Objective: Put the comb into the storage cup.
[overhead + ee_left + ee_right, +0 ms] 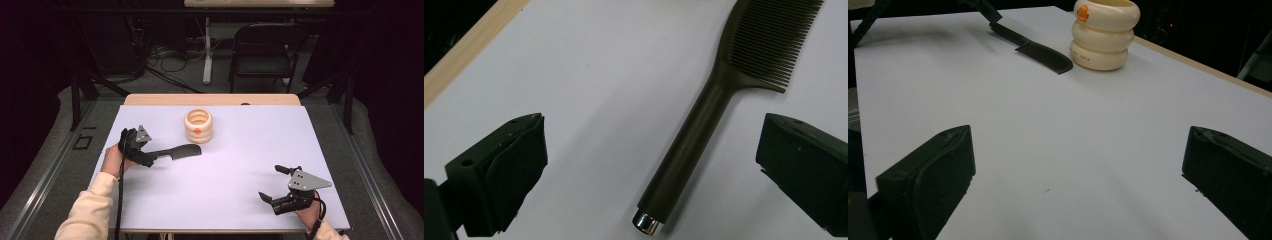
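Our left gripper (161, 155) has its jaws spread wide with the handle of the dark comb (704, 130) lying free between them, touching neither pad, flat on the white counter (235, 165). The comb's toothed head points toward two o'clock at the cream ringed cup (198, 126) just beyond, so we judge a release step, or a grasp not yet made. Our right gripper (274, 186) idles released at five o'clock; next we must either close squarely on the handle or withdraw cleanly.
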Available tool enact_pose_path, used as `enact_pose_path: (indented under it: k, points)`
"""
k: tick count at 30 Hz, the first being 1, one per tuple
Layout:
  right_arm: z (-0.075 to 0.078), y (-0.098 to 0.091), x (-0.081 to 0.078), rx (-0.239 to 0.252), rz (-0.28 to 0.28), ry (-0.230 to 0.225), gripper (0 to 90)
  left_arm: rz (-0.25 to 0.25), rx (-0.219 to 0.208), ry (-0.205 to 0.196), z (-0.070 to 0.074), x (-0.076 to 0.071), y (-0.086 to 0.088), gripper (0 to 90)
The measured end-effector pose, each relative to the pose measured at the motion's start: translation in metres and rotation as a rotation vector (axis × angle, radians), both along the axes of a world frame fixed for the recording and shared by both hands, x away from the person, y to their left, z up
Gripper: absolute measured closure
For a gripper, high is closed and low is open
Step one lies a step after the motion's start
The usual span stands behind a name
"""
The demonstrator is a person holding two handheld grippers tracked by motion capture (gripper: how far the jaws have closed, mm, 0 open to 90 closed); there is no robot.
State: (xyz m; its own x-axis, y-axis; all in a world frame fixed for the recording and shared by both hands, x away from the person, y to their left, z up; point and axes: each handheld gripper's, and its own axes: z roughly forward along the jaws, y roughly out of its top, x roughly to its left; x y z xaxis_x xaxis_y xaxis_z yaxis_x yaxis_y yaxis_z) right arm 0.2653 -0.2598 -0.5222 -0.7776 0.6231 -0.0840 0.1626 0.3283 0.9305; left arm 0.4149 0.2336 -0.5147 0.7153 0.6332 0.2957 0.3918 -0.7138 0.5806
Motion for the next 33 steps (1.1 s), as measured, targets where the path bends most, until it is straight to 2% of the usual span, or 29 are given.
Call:
enact_pose_path:
  k: [6, 13, 17, 26, 29, 31, 32, 33]
  points:
    - [0.000, 0.000, 0.000, 0.002, 0.000, 0.000, 0.1, -0.033, 0.028, 0.008, 0.001, 0.001, -0.005, 0.0]
    - [0.000, 0.000, 0.000, 0.001, 0.001, 0.002, 0.1, -0.118, 0.053, 0.015, 0.006, 0.006, -0.015, 0.0]
    - [0.000, 0.000, 0.000, 0.002, 0.003, 0.001, 0.1, -0.160, 0.091, 0.032, 0.004, 0.010, -0.022, 0.0]
    - [0.000, 0.000, 0.000, -0.001, 0.005, 0.004, 0.1, -0.213, 0.157, 0.076, 0.002, 0.017, -0.033, 0.2]
    - [0.000, 0.000, 0.000, -0.001, 0.006, 0.004, 0.1, -0.213, 0.166, 0.078, 0.002, 0.018, -0.036, 0.2]
    - [0.000, 0.000, 0.000, -0.002, 0.006, 0.005, 0.1, -0.217, 0.188, 0.082, 0.002, 0.019, -0.039, 0.8]
    - [0.000, 0.000, 0.000, -0.002, 0.007, 0.005, 0.1, -0.222, 0.190, 0.085, 0.002, 0.020, -0.040, 6.8]
    - [0.000, 0.000, 0.000, -0.002, 0.007, 0.005, 0.1, -0.231, 0.199, 0.092, 0.002, 0.020, -0.041, 6.8]
